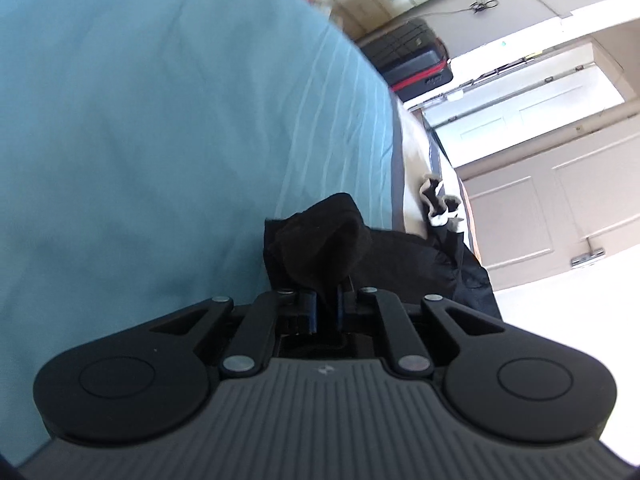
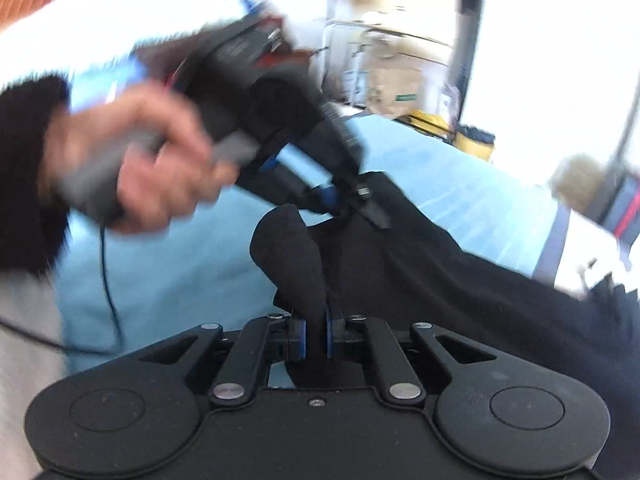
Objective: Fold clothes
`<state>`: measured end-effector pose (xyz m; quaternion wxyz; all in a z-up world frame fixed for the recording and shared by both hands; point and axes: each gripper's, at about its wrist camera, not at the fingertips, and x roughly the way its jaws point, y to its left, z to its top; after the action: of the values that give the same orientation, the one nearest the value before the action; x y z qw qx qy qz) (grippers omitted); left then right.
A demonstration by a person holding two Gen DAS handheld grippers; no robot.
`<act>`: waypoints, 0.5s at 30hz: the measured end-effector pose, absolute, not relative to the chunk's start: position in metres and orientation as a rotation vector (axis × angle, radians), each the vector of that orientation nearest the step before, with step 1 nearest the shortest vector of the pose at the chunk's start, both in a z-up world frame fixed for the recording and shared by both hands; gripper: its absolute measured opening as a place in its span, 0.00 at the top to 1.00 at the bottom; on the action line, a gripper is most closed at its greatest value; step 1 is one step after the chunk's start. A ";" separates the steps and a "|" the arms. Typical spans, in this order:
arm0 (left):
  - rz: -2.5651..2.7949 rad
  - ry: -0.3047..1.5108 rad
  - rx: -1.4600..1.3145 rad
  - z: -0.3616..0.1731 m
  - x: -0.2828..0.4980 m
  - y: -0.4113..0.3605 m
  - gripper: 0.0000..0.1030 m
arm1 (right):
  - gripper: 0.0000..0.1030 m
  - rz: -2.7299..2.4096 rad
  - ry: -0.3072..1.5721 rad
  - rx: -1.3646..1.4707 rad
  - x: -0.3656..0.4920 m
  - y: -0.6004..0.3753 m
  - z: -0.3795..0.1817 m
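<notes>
Seen from the left wrist, a bunched fold of a black garment (image 1: 316,240) is being pinched between the closed fingers of the left gripper (image 1: 325,300), the cloth rising in a rounded hump just beyond the blue pads. The rest of the garment is being trailed to the right, over the near edge of a bed covered by a teal bedspread (image 1: 140,120) with pale stripes along its border. A black-and-white piece of clothing (image 1: 438,204) is lying just beyond it at the bed's edge. Farther off, a black suitcase with a red band (image 1: 416,60) is standing on the floor, and white panelled doors (image 1: 520,120) are showing at the right. Seen from the right wrist, another raised fold of the same black garment (image 2: 292,248) is being clamped by the closed fingers of the right gripper (image 2: 316,332). The garment is being spread to the right across the bedspread (image 2: 168,264). Just beyond, the left gripper (image 2: 340,204) is being held by the person's hand (image 2: 148,160), blurred, its tips set on the black cloth.
</notes>
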<state>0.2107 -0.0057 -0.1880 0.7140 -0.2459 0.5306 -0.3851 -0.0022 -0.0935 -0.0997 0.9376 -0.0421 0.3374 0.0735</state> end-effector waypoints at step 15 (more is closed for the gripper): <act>-0.824 0.935 -0.786 -0.123 0.141 0.108 0.93 | 0.90 0.494 0.558 0.301 -0.033 -0.124 -0.050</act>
<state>0.1411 0.1079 -0.1225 0.7408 -0.3583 0.4263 -0.3756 -0.0333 -0.1243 -0.0505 0.9204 0.1465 0.2714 0.2405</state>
